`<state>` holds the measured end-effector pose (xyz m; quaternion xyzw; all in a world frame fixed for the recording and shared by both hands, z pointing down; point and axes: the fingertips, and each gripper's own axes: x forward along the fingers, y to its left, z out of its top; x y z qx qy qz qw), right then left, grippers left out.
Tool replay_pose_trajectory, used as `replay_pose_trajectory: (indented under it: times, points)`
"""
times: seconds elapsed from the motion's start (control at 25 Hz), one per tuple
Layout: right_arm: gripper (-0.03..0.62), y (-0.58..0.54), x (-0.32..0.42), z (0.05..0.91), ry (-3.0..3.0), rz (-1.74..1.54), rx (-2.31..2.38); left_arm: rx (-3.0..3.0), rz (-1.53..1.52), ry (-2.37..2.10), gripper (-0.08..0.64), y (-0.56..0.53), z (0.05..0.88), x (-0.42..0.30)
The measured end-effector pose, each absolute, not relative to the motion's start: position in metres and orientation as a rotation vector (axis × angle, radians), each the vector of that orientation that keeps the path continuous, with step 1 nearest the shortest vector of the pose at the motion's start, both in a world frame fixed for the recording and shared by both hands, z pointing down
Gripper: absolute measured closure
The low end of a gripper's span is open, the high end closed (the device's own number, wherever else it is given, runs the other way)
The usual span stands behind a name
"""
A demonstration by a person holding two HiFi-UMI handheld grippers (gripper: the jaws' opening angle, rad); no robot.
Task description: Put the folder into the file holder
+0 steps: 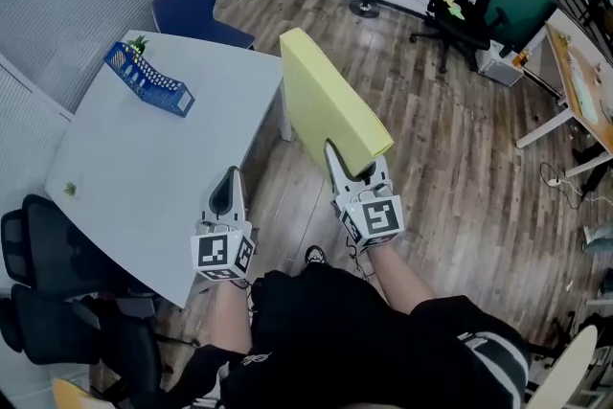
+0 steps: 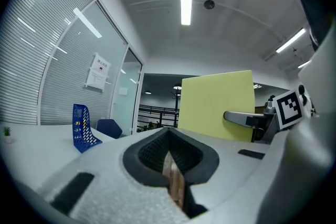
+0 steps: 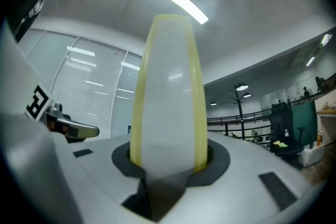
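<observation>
Office with wood floor [image 1: 450,158], white table [image 1: 144,177], blue chair [image 1: 192,10]

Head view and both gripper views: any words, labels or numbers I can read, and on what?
Nothing can be read.
On the wall notice: print, too small and blurred.
On the left marker cube and right marker cube: square patterns, no words.
On the yellow folder: no label shows.
On the blue file holder: no label shows.

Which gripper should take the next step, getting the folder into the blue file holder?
Right. The right gripper is shut on the yellow folder, holding it upright beside the table. The left gripper is shut and empty. The file holder stands near the table's far corner.
</observation>
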<state>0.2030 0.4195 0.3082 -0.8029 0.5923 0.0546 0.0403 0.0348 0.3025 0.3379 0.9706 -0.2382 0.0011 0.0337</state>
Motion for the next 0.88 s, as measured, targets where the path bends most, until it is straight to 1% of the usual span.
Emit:
replay_pose_trajectory:
  times: [0.2, 0.52, 0.72, 0.88]
  points:
    - [0.442, 0.373, 0.213, 0.311, 1.924, 0.128, -2.352, 2.928, 0.042, -0.882, 0.563, 0.274, 0.34, 0.028]
    - [0.442, 0.284, 0.194, 0.313, 2.083, 0.105, -2.184, 2.849, 0.059, -1.084, 0.563, 0.21, 0.347, 0.0]
    - [0.442, 0.232, 0.196, 0.312, 2.138, 0.113, -2.143, 2.817, 0.037, -1.126, 0.563, 0.157, 0.351, 0.006]
    - [0.442, 0.183, 0.207, 0.305, 2.178, 0.115, -2.125, 2.815, 0.006, -1.131, 0.563, 0.107, 0.346, 0.025]
